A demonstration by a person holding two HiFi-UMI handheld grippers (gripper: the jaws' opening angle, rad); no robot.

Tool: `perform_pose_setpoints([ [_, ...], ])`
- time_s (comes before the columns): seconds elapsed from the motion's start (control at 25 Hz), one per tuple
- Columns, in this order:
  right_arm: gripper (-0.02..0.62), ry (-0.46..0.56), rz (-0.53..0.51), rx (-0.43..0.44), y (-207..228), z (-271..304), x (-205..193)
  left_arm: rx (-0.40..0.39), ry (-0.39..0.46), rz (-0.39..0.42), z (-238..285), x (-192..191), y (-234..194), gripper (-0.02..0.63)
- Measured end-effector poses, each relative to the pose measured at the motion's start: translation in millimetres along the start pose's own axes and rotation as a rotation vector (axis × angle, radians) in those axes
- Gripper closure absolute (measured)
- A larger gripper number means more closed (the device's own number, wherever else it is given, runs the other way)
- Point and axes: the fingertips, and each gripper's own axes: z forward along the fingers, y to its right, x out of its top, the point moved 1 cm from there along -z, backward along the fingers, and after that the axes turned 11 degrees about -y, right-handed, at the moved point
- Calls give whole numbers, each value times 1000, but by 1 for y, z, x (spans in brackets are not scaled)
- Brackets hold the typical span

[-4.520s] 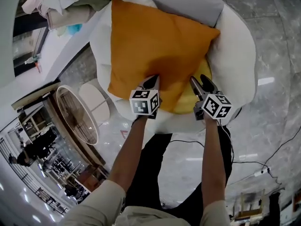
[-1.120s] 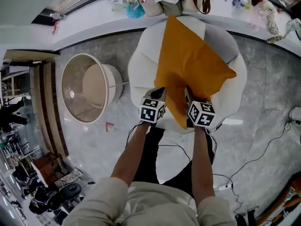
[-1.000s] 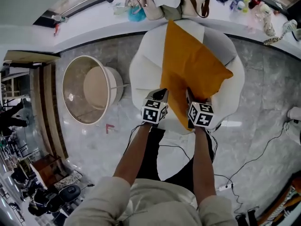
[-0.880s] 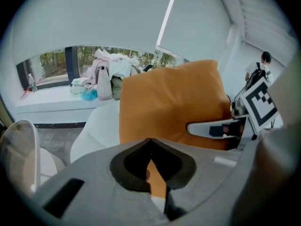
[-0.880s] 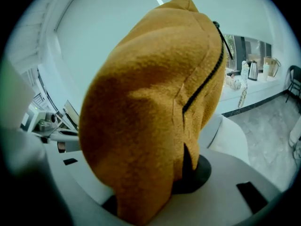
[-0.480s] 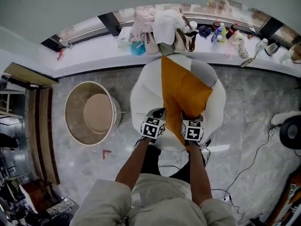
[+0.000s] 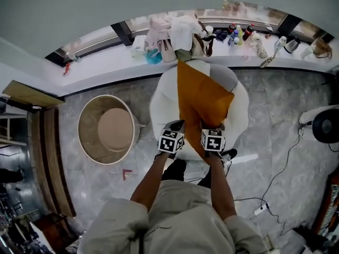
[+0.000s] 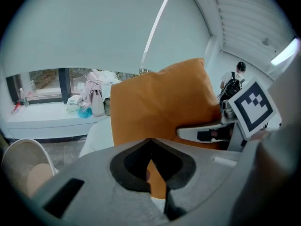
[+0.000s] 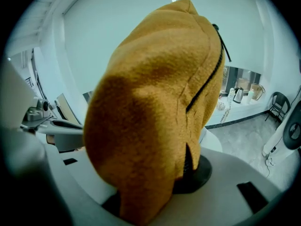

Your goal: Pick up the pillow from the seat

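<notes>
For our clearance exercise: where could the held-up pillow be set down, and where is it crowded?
Free: the white seat left of the pillow; the floor between seat and fan; the left stretch of the sill. Crowded: the sill behind the seat, with bags and bottles.

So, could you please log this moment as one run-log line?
stage: lift | orange pillow: held upright above white seat | left claw: shut on pillow | right claw: shut on pillow

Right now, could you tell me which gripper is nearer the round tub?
Left. The left gripper meets the pillow edge facing the round tub; the right gripper is beyond it.
</notes>
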Motion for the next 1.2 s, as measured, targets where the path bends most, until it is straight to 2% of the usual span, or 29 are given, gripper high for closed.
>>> perform_pose_setpoints([
  [0.2, 370, 9, 19, -21, -6, -30, -15, 10, 14, -61, -22, -11, 13, 597],
  [0.52, 370, 6, 63, 10, 13, -75, -69, 89, 132, -124, -60, -4, 51, 597],
  [0.68, 370, 16, 19, 39, 26, -91, -82, 119, 153, -97, -73, -9, 88, 597],
  [0.92, 370, 70, -102, 45, 38, -121, -80, 154, 176, -171, -80, -31, 132, 597],
  [1.2, 370, 139, -113, 60, 56, -148, -100, 194, 245, -223, -88, -54, 180, 597],
])
